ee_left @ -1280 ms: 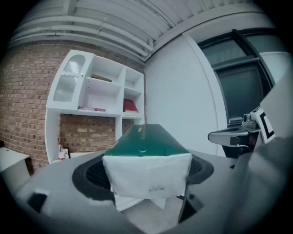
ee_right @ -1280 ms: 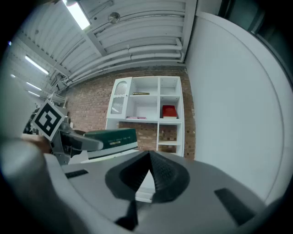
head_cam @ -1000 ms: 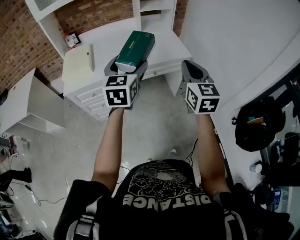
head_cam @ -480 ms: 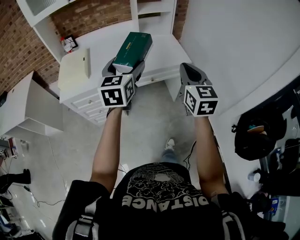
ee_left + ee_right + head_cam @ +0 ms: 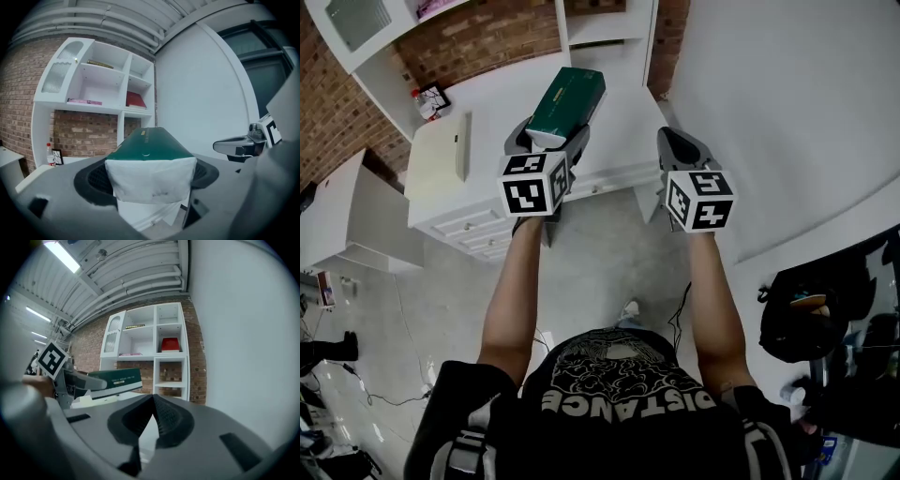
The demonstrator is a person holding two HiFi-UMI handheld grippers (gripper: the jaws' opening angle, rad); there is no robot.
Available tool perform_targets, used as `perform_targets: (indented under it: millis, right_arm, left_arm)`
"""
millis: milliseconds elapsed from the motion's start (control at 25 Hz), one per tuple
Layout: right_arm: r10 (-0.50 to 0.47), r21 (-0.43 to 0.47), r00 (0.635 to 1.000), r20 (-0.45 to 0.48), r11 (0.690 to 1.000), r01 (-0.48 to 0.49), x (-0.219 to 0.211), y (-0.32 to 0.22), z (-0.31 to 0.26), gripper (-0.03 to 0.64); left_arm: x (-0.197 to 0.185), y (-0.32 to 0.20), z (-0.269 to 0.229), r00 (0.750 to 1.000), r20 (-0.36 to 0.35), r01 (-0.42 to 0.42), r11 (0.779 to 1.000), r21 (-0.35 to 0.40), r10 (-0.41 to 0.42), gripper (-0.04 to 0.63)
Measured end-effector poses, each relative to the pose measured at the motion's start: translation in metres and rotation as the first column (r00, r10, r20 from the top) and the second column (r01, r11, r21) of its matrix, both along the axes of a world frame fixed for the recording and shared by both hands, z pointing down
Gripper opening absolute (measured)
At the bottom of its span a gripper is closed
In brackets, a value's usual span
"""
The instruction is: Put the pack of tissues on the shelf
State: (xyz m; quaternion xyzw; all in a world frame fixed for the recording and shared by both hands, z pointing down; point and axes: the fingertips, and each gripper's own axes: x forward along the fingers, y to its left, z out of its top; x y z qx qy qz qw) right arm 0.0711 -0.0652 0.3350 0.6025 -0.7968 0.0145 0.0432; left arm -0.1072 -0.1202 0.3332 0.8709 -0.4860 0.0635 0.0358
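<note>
We hold the pack of tissues (image 5: pixel 568 97) over the white desk (image 5: pixel 492 98), facing the shelf (image 5: pixel 101 89).
Our left gripper (image 5: pixel 549 141) pinches its near end between 2 jaws; our right gripper (image 5: pixel 679 150) hangs beside it, jaws pressed together on nothing.
</note>
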Motion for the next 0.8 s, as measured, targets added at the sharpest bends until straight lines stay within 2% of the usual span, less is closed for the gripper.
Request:
perform_targets:
  millis: [400,800]
  right_arm:
    - [-0.066,-0.015,0.998,0.019,0.998,0.066,0.039,-0.057,0.004,0.003]
    - [-0.137,-0.007,0.991,0.01,0.991,0.137,0.062,-0.087,0.002,0.003]
  left_arm:
    - [0.042,-0.049,0.001,0.998,0.033,0.048,0.999,-0.016,-0.048,0.434]
    - [0.066,-0.071,0.004,0.995,0.026,0.101,0.995,-0.014,-0.101,0.434]
